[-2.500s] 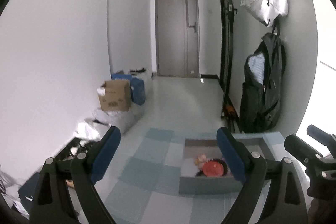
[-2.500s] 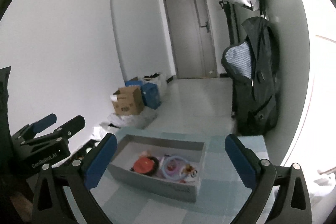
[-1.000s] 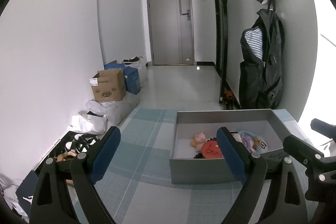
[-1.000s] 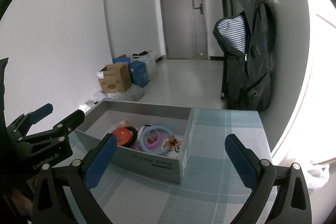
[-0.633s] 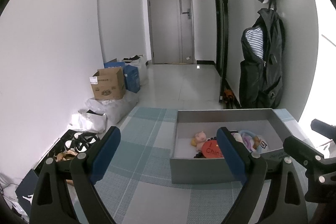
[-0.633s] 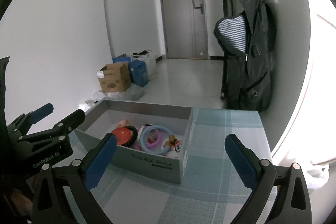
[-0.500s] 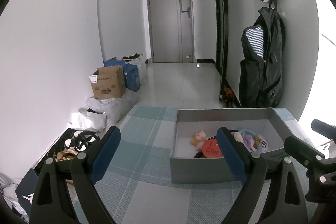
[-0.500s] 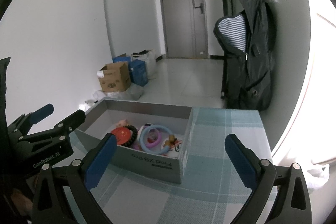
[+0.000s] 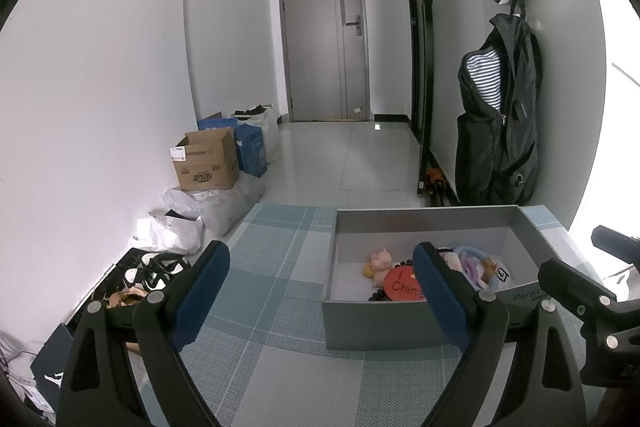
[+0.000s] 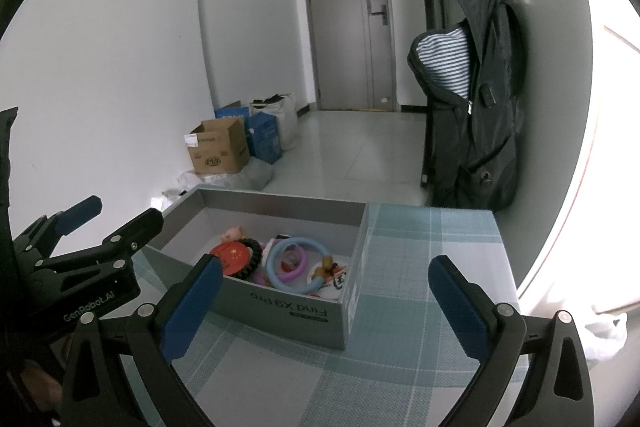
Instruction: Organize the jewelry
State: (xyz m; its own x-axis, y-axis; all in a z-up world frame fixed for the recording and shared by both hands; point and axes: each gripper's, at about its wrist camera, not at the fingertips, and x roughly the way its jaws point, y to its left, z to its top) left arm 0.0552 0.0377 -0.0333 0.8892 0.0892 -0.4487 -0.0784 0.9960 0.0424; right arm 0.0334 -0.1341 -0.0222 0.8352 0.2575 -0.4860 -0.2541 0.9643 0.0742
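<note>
Left gripper (image 9: 320,291): jaws wide apart, nothing between the pads, hovering over the checked cloth (image 9: 264,267) just short of the box.
Right gripper (image 10: 326,291): spread wide too, empty, aimed at the box's printed front wall.
Grey box (image 10: 280,303): open-topped, sitting on the cloth.
Jewelry: all inside the box, with blue ring (image 10: 298,261), black beaded bracelet (image 10: 253,259) and red round badge (image 9: 402,285) jumbled together; pink pig charm (image 9: 378,261) toward the far wall.

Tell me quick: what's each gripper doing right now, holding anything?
Left gripper: open, holding nothing.
Right gripper: open, holding nothing.
</note>
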